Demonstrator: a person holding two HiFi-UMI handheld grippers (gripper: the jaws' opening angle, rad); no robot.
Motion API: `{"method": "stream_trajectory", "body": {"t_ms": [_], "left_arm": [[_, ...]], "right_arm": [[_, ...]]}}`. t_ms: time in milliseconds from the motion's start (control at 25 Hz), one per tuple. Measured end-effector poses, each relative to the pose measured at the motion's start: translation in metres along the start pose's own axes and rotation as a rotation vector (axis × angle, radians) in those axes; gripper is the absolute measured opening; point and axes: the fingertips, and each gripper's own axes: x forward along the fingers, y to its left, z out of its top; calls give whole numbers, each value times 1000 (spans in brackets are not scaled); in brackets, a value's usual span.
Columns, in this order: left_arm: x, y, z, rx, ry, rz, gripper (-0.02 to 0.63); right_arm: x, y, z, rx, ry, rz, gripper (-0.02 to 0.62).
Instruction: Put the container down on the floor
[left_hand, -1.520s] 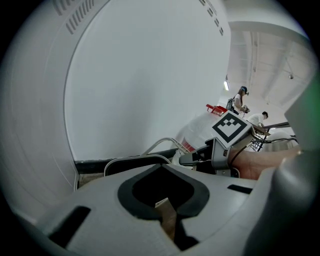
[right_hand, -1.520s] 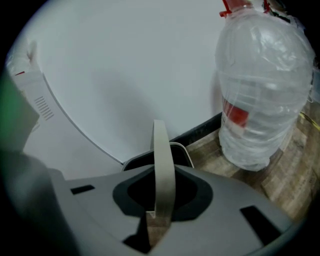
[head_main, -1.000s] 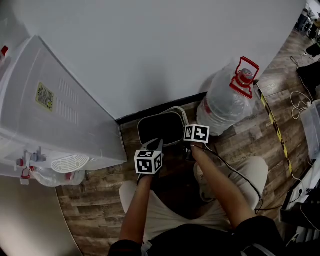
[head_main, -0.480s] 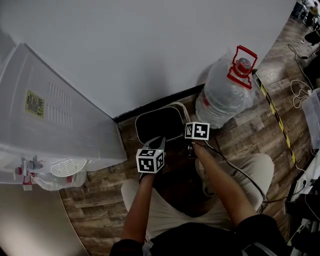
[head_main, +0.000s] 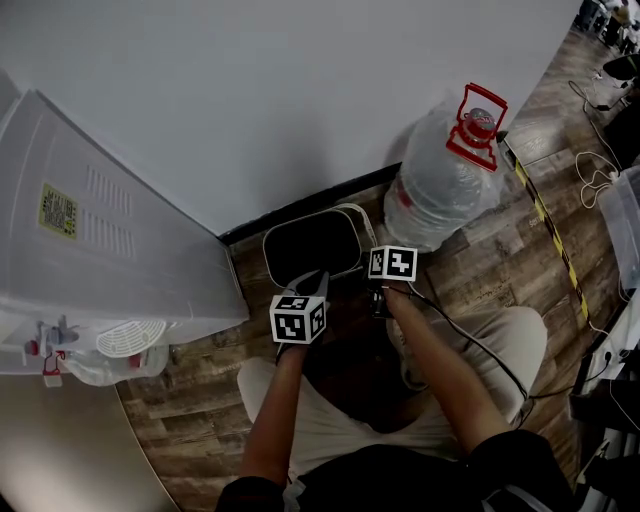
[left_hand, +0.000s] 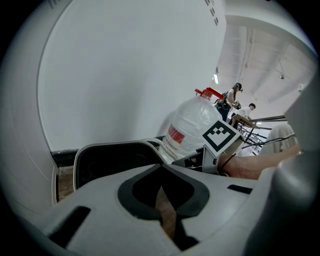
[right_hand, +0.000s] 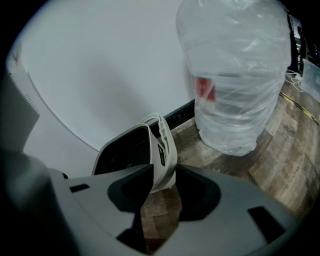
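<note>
The container (head_main: 310, 245) is a white-rimmed bin with a black inside, standing on the wood floor against the wall. In the right gripper view its right rim (right_hand: 161, 150) sits between the jaws of my right gripper (right_hand: 160, 192), which is shut on it. In the head view my right gripper (head_main: 372, 280) is at the bin's right front corner. My left gripper (head_main: 315, 282) hovers at the bin's front edge. In the left gripper view the left gripper (left_hand: 165, 210) is shut on nothing, with the container (left_hand: 110, 146) just ahead.
A large clear water bottle (head_main: 445, 190) with a red handle stands right of the bin, close to the wall. A white water dispenser (head_main: 110, 230) fills the left. Yellow-black tape (head_main: 545, 235) and cables (head_main: 590, 190) lie on the floor at the right. The person's legs are below.
The head view has drifted, so the bin and the bottle sit a little further up and left in the frame. Both grippers keep nearly the same pose.
</note>
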Motion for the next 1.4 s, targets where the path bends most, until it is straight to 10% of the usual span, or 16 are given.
{"method": "stream_trajectory", "body": {"t_ms": [1400], "left_arm": [[-10,2,3,-26,-25,23,17]], "right_arm": [[-12,5,8,9,-18,10,121]]}}
